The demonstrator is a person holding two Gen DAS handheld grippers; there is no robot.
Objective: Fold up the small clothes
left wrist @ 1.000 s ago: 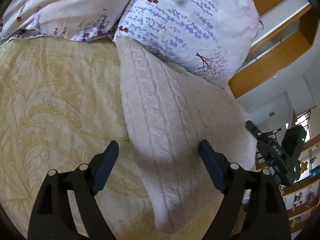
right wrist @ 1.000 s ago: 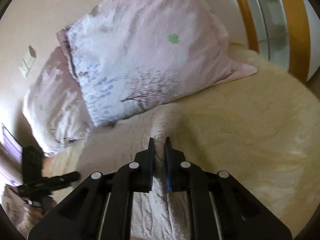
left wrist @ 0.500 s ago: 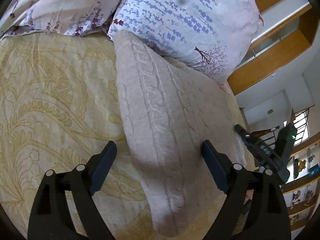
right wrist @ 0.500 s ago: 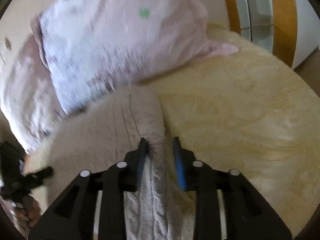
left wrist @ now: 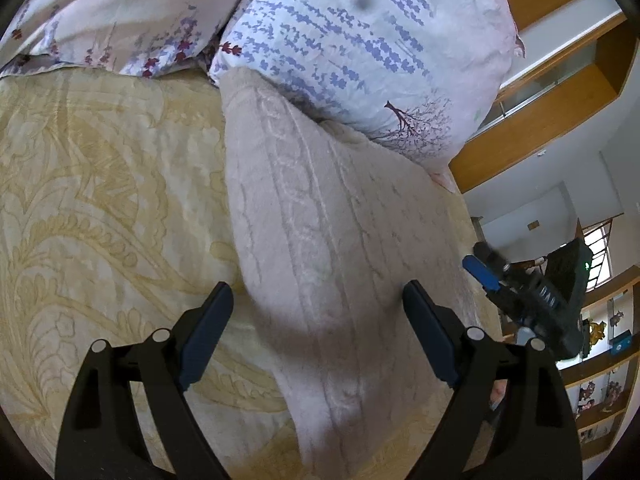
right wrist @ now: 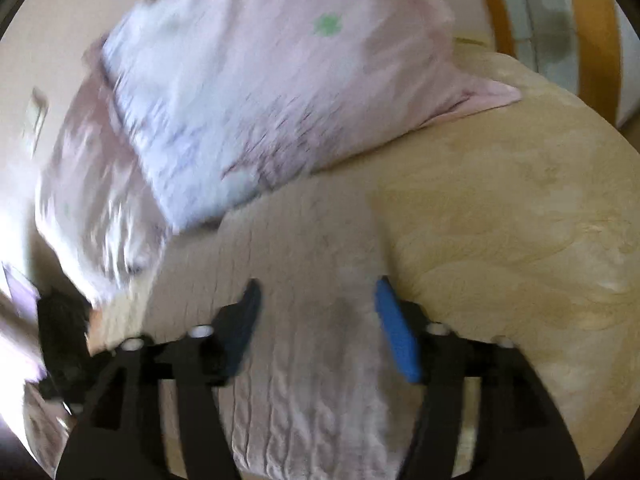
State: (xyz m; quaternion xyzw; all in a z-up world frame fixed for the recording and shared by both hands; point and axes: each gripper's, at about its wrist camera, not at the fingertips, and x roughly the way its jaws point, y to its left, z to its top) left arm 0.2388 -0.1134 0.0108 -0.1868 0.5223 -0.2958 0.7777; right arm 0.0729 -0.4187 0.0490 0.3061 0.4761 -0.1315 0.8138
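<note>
A cream cable-knit garment (left wrist: 320, 232) lies flat and folded on the yellow bedspread (left wrist: 100, 200), its far end against a pillow. My left gripper (left wrist: 318, 304) hovers open above its near part, nothing between the pads. In the right wrist view the same knit (right wrist: 312, 280) spreads under my right gripper (right wrist: 318, 300), whose jaws are opening; the cloth lies below them, not pinched. The right gripper (left wrist: 516, 288) also shows at the right edge of the left wrist view, beside the garment's far side.
Two floral pillows (left wrist: 360, 40) lean at the head of the bed, one touching the knit. A wooden frame with glass (left wrist: 560, 80) stands to the right, with shelves of small figures (left wrist: 600, 360) beyond. The bed's edge (right wrist: 600, 160) curves off right.
My right gripper let go of the pinched ridge of knit; its jaws spread wide and the cloth dropped flat. The left gripper stayed open and still.
</note>
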